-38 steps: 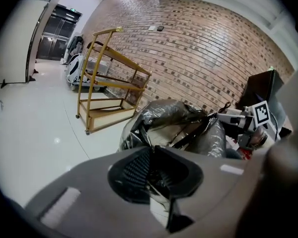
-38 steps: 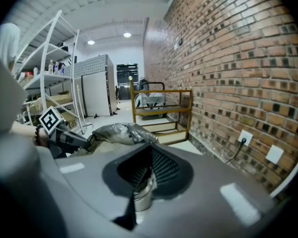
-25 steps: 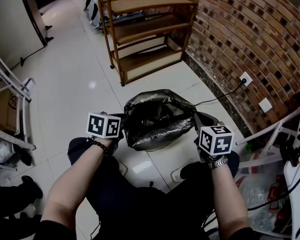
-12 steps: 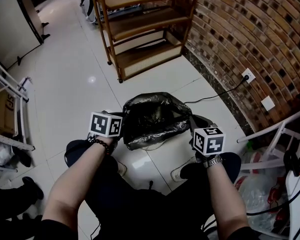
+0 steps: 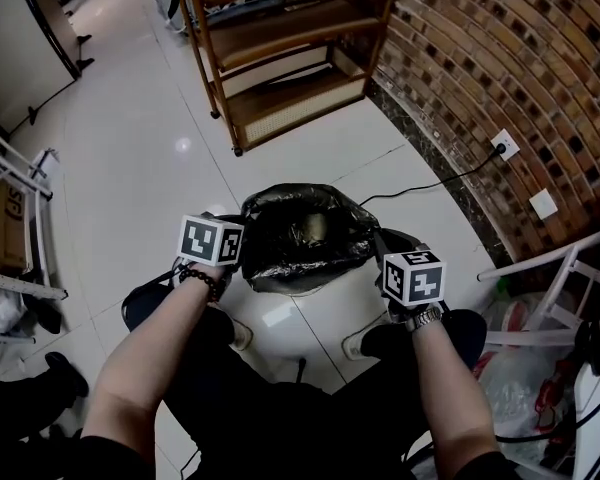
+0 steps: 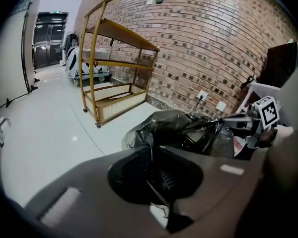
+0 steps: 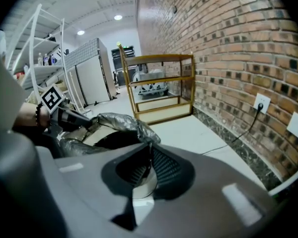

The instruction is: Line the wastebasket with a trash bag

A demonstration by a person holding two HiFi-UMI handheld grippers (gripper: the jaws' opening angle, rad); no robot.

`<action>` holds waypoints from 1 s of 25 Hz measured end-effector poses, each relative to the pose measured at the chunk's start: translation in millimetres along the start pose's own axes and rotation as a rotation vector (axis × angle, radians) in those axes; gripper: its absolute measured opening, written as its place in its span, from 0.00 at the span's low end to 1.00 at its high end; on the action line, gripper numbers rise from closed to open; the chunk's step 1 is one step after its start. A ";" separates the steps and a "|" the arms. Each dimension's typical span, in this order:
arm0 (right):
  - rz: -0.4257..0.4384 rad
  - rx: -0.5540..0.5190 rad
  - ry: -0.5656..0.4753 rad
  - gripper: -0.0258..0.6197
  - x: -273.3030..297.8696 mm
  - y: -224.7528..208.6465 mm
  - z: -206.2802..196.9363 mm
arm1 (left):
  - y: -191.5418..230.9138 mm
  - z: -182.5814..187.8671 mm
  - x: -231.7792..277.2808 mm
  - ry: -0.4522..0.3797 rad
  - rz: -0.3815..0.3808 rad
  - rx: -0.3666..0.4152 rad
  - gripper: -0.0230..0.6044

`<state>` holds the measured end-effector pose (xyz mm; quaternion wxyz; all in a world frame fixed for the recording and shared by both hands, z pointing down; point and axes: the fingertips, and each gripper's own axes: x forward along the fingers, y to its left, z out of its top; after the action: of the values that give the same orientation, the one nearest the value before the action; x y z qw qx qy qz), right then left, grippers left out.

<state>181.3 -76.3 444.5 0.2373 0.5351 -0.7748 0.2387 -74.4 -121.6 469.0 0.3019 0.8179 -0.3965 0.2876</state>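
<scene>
Done: the trash bag (image 5: 302,236) is already draped over the wastebasket (image 7: 98,135), its mouth spread open across the top and its sides hanging outside.
Left to do: by my reading, the rim needs pulling further down and snug all round, the loose film needs pushing into the bin, and then both grips can let go.
Floor (image 5: 130,168): pale glossy tiles; the basket stands on them just in front of the seated person's knees, between the two grippers.
Shelf unit (image 5: 280,68): wooden, open-sided, well beyond the basket, against the brick wall (image 5: 500,58).
Wastebasket: almost wholly hidden under the bag; only a pale inner wall shows through the opening in the right gripper view.
Trash bag: black, thin and shiny, heavily crumpled. It is puffed up and loose rather than flat against the bin, with a dark hollow at the middle.
Left gripper (image 6: 150,155): at the bag's left edge, jaws pressed nearly together with a fold of black film nipped between them.
Right gripper (image 7: 149,150): at the bag's right edge, jaws a narrow slit that has just been easing apart slightly. The bag's grey edge runs in between the tips, and the pads look to be on it.
</scene>
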 end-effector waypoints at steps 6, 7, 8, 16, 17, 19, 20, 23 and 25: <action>-0.024 0.006 -0.041 0.07 -0.8 -7.0 9.3 | -1.2 9.2 6.2 -0.012 -0.036 0.001 0.08; -0.030 0.006 -0.057 0.07 -3.6 -8.4 13.3 | -2.5 12.2 4.9 -0.022 -0.044 0.003 0.08; -0.034 0.005 -0.071 0.07 -5.9 -9.6 16.8 | -3.0 14.8 4.0 -0.029 -0.048 0.007 0.08; -0.007 0.007 0.001 0.11 12.4 -13.3 -3.8 | 6.7 0.5 25.1 0.035 -0.036 0.003 0.11; 0.005 0.011 0.022 0.15 16.5 -11.6 -8.9 | 8.0 -3.3 28.1 0.050 -0.039 -0.005 0.13; 0.035 0.015 0.071 0.23 24.0 -6.1 -19.8 | 11.3 -11.2 33.1 0.082 -0.045 -0.029 0.20; 0.050 0.015 0.092 0.25 26.9 -3.3 -24.7 | 13.2 -14.9 34.9 0.097 -0.045 -0.040 0.24; 0.095 0.009 0.144 0.28 32.4 5.9 -36.7 | 19.4 -23.3 37.5 0.129 -0.032 -0.054 0.27; 0.134 0.001 0.189 0.29 34.8 13.7 -46.1 | 23.9 -26.6 37.0 0.142 -0.016 -0.052 0.28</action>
<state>162.7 -68.2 500.3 0.2926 0.4574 -0.7829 0.3037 -81.0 -132.1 518.9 0.3527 0.7903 -0.3750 0.3323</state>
